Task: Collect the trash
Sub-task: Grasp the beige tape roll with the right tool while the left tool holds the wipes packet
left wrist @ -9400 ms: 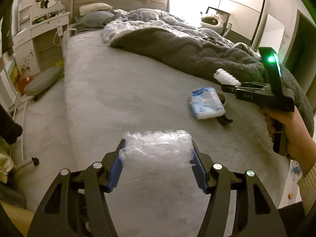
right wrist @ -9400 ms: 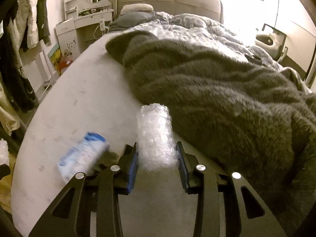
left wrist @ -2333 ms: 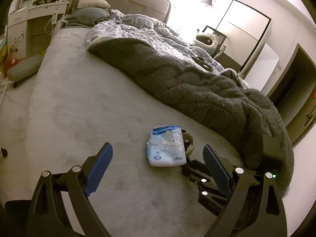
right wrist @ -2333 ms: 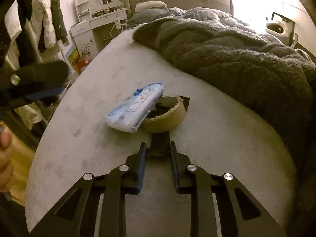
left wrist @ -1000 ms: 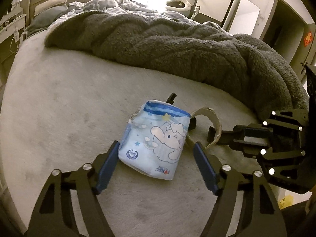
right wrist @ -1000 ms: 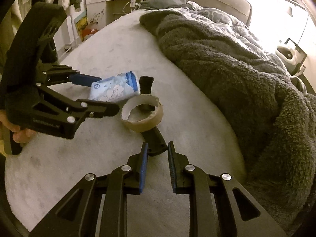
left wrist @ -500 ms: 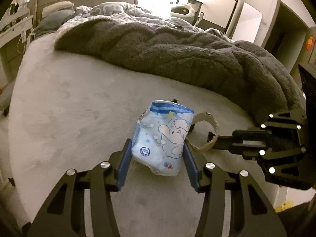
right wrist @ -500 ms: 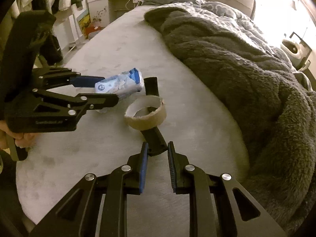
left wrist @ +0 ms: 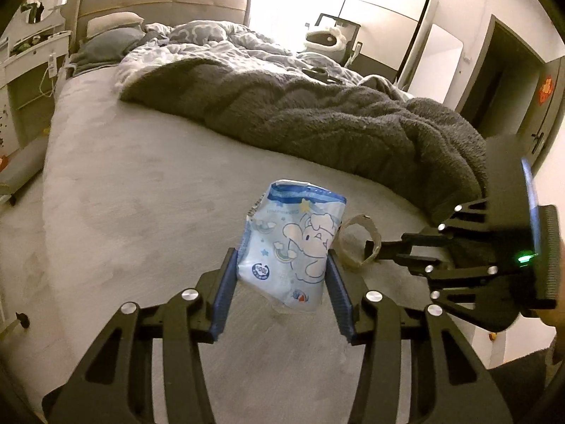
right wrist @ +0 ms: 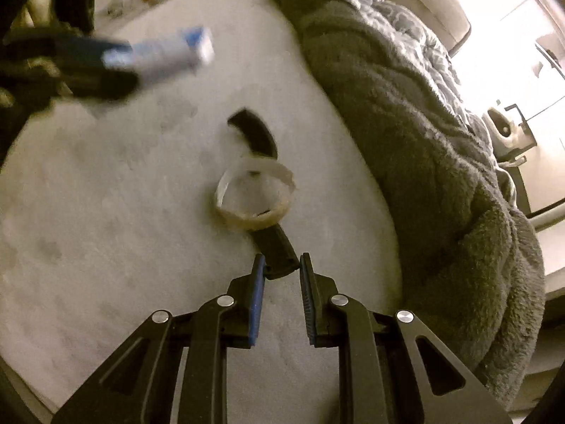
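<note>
The left gripper (left wrist: pixel 280 282) tilts down over the near part of the bed (left wrist: pixel 134 183), its blue pads pressed on either side of a pale blue tissue pack (left wrist: pixel 291 243) printed with a cartoon elephant; the jaws have just been closing onto it. The pack stands upright between the fingers, its lower corner hanging clear of the sheet — lifted, not resting. The right gripper (right wrist: pixel 280 275) points more steeply down at the bed's near right edge, fingers narrow and clamped on the near end of a black strap (right wrist: pixel 273 247). That strap runs away from the pads, through a flattened cardboard tape ring (right wrist: pixel 256 194) lying on the sheet just beyond the fingertips, and curls out on the far side. In the left wrist view the ring sits just right of the pack, beside the right gripper's tips. A grey fleece blanket (left wrist: pixel 317 116) is heaped along the far right of the bed.
</note>
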Motion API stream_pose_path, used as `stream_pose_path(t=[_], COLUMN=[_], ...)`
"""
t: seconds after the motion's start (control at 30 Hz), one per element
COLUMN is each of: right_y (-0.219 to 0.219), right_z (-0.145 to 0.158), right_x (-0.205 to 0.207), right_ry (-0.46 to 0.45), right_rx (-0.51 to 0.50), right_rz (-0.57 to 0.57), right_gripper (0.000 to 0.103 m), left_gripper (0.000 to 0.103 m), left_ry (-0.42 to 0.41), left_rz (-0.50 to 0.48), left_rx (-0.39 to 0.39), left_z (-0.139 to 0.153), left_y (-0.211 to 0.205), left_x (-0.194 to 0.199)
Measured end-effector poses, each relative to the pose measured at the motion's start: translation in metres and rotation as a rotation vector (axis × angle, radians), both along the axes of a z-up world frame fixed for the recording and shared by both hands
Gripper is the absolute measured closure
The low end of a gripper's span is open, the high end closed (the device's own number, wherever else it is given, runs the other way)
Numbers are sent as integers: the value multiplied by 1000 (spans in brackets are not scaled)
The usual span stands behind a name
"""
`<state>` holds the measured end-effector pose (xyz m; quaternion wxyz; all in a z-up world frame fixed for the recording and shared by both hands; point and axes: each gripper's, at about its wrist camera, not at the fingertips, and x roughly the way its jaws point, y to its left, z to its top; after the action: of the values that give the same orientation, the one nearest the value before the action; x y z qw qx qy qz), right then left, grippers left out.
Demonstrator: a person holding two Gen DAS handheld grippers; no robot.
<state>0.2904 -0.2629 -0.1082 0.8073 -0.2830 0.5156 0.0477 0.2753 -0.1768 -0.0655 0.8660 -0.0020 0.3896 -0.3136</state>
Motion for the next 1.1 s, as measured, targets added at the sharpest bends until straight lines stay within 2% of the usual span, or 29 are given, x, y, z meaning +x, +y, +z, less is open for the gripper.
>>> stream_pose_path(t=[0.1, 0.17, 0.2, 0.33, 0.47, 0.7, 0.93, 1.1], right_y=[7, 11, 9, 7, 10, 30, 57, 47], right_z=[-4, -11, -13, -9, 7, 9, 5, 2], right_x=[-3, -3, -3, -4, -9, -28, -29, -12], right_ry=[23, 25, 32, 64, 39, 65, 127, 110], right_rx=[-42, -163, -160, -67, 9, 112, 355, 524], right_rz=[5, -7, -18, -59, -90, -116, -107, -221], right_gripper=[83, 84, 84, 84, 84, 84, 84, 84], left_gripper=[51, 51, 51, 51, 51, 51, 51, 51], left_ry=[-6, -13, -14, -22, -26, -9, 3, 10], left_rz=[2, 7, 9, 35, 73, 120, 165, 202], left_rx=[-9, -18, -21, -30, -40, -52, -40, -40], left_z=[6, 12, 13, 20, 25, 25, 21, 18], left_y=[14, 27, 31, 60, 92, 136, 175, 201], left_x=[-9, -16, -19, -28, -35, -46, -56, -58])
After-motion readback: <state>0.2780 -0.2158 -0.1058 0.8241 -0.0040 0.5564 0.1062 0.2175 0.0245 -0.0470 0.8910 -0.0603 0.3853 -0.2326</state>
